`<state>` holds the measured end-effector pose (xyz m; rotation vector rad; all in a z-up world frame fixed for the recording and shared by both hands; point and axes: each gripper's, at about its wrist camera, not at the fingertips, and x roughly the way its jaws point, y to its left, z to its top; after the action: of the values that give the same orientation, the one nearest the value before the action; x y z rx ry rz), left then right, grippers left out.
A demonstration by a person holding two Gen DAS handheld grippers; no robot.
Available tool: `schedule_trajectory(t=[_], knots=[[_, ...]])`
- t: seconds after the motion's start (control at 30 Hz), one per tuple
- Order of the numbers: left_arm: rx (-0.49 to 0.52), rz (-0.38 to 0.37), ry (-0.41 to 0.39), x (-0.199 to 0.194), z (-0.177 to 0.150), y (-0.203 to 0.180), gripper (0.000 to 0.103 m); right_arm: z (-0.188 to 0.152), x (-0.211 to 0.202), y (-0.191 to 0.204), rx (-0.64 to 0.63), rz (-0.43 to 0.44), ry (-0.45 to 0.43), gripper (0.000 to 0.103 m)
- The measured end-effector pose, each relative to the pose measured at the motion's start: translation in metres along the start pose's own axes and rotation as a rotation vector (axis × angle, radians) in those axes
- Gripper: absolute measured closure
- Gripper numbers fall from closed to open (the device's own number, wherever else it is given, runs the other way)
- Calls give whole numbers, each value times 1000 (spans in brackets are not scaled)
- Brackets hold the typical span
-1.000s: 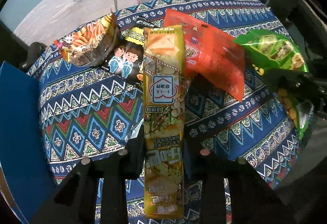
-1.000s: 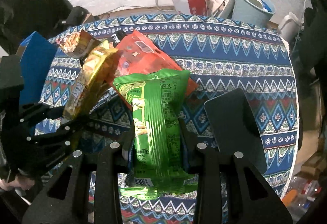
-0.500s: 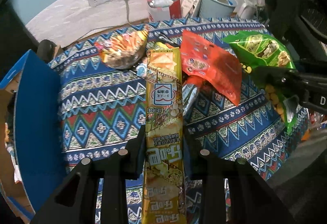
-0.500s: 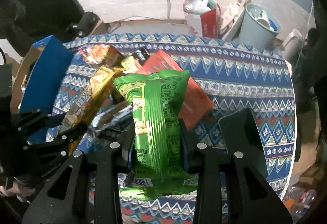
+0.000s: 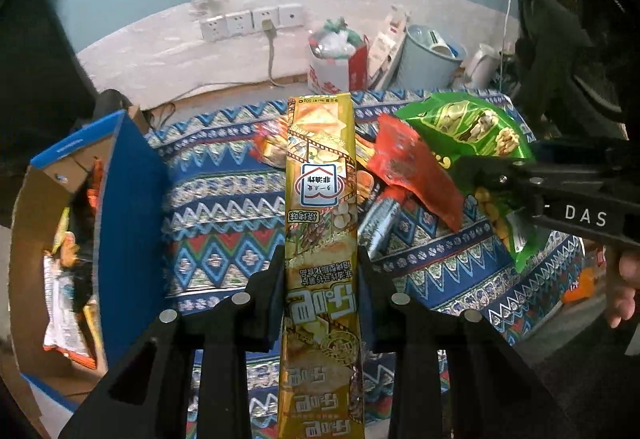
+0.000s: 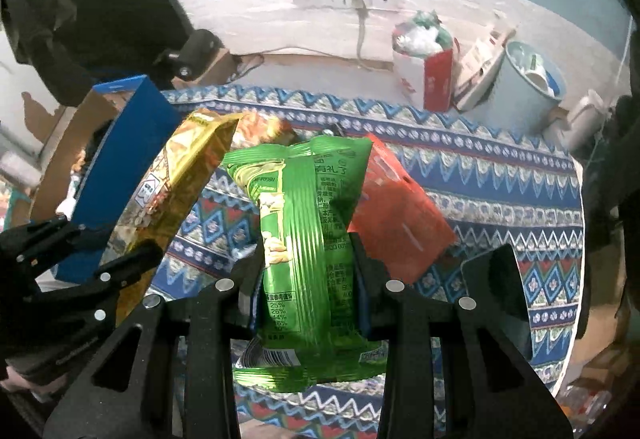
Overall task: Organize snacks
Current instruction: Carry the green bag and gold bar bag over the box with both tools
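At nine o'clock in the left wrist view stands the open blue box, snack packets inside. Dead centre, the left gripper is clamped on the long yellow packet. Toward three o'clock, the right gripper pinches the green bag above the patterned tablecloth, red packet beneath.

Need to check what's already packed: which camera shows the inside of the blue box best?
The left wrist view: the blue box opens toward it, showing packets inside. The right wrist view shows mostly its blue outer wall.
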<state>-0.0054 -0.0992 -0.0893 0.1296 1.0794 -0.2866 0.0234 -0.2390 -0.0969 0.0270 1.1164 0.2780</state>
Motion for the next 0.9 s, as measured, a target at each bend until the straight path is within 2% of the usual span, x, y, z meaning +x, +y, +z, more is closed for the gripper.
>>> schedule_trajectory(t=[0.2, 0.4, 0.9], knots=[[-18, 41, -59, -24, -4, 24, 72, 12, -5, 27, -33, 14, -23, 70], [-64, 44, -91, -41, -9, 52, 72, 23, -7, 56, -77, 27, -39, 70], [-228, 105, -176, -76, -26, 144, 72, 57, 7, 138, -181, 90, -46, 70]])
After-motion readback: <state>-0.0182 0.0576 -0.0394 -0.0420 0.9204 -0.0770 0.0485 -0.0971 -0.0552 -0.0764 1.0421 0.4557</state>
